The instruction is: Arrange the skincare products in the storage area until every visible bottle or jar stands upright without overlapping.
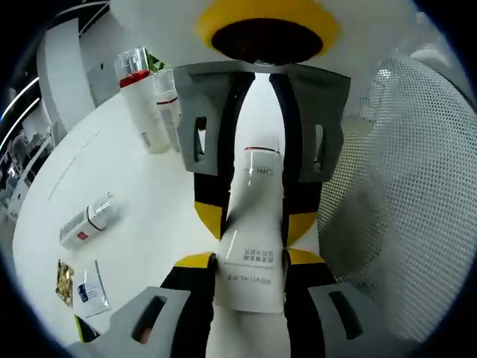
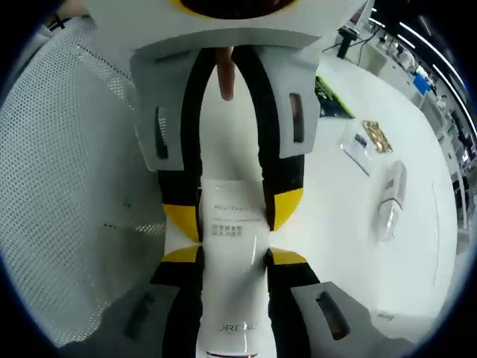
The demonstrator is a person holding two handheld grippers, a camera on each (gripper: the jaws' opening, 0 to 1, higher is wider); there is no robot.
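We gripped one white tube [image 1: 253, 239] between both tongs, left [image 1: 250, 272] and right [image 2: 231, 257]; two bottles [image 1: 149, 101] stood upper left, one bottle [image 1: 89, 221] lay left on the bench [image 1: 149, 194], unfinished.

Left gripper view: the white tube [image 1: 253, 239] is covered along both sides by the jaws of two grippers; its near end drops out past the bottom edge. Small print on it is too fine to read. Of the two upright bottles [image 1: 138, 97], the rear one is partly hidden behind the front one. The sachets [image 1: 82, 287] show blurred labels.

Right gripper view: the lying bottle [image 2: 389, 200] is too small for its label to be made out.
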